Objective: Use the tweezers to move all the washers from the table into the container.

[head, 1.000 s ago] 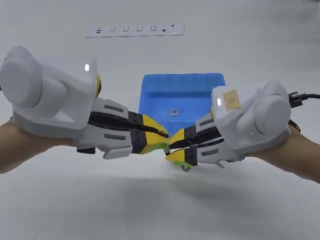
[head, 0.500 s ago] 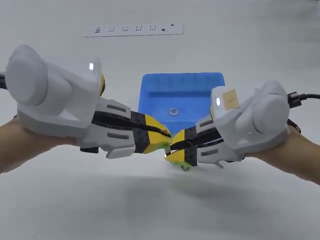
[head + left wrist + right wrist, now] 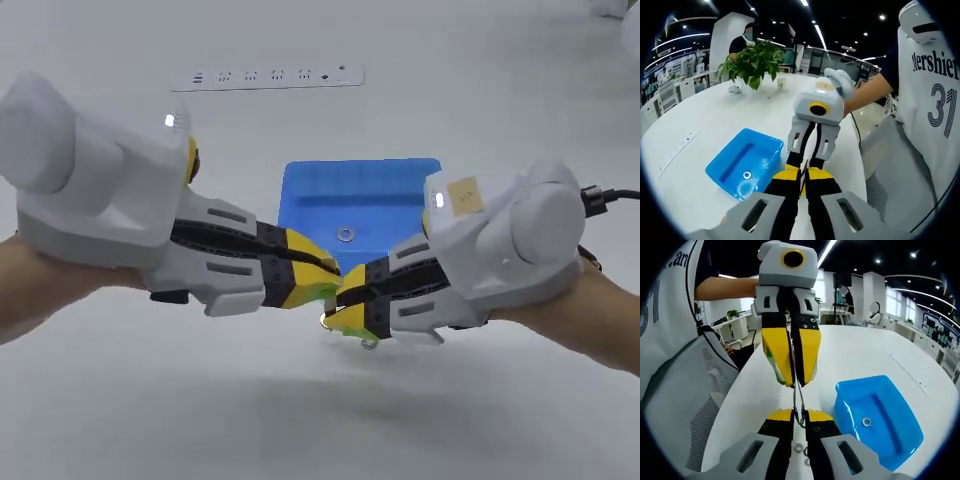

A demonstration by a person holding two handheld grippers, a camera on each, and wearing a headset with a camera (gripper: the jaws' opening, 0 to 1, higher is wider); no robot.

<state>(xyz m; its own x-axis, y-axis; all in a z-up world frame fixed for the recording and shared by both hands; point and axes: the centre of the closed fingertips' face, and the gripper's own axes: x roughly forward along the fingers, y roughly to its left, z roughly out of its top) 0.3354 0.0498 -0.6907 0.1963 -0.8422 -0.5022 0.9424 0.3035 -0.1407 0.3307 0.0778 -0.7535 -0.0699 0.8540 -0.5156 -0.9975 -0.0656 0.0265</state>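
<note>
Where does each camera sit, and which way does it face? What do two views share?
Head view: on the headset, facing forward and down at left claw, right claw and blue container; both hands show.
Left gripper view: on the left claw, facing the right claw and the person's torso; own jaws below.
Right gripper view: on the right claw, facing the left claw; own jaws below.
Shared: both gripper views show the tweezers and the container's washer.

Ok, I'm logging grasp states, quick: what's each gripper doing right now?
Left gripper: jaws closed on the tweezers.
Right gripper: jaws closed on the same tweezers.
</note>
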